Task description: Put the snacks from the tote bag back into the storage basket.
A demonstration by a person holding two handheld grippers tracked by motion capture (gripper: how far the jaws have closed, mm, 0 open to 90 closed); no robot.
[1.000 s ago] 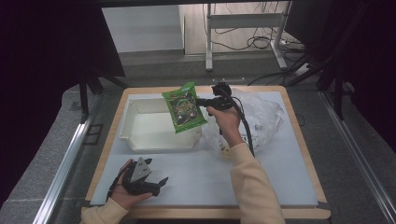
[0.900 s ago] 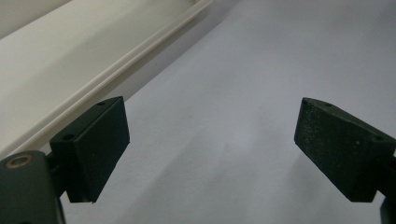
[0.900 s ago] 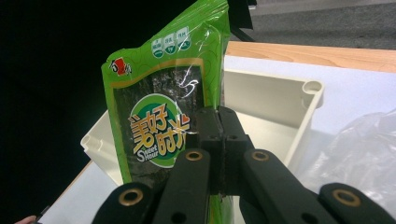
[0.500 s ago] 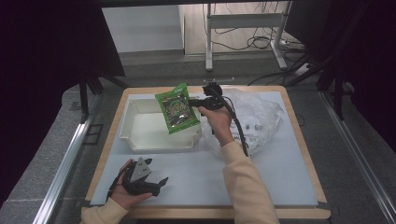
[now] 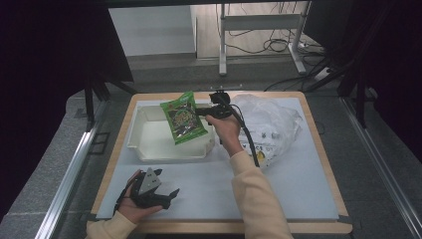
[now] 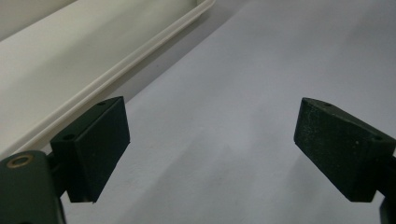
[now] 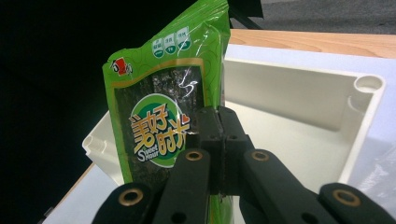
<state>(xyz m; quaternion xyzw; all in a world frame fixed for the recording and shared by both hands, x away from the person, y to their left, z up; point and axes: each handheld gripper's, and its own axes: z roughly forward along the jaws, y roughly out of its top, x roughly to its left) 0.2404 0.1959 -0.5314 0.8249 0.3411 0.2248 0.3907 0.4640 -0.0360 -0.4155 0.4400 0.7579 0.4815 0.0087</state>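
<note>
Right gripper (image 5: 200, 112) clenched on the right edge of the green snack packet (image 5: 183, 118), 2 jaws pressed together with only the thin foil between, as seen in the right gripper view (image 7: 219, 135). Packet (image 7: 163, 116) held up in the air above the right part of the white tray (image 5: 149, 142), tilted, not touching the tray floor. Left gripper (image 5: 166, 195) resting at the near left of the table mat (image 5: 298, 189), jaws released and wide apart (image 6: 210, 144), nothing between them, just beside the near wall of the tray (image 6: 70, 60). Crumpled clear plastic bag (image 5: 271, 124) lying right of the tray, behind the right hand. Probably the placing step: packet to go down into the tray. Risks from here: a slip of the smooth foil out of such a narrow edge grip; a swing of the hanging packet, so a landing across the tray rim (image 7: 369, 84) and not inside; a release from too high, with a bounce or a lean on the wall; crushing of the brittle content by a too hard push down.
</note>
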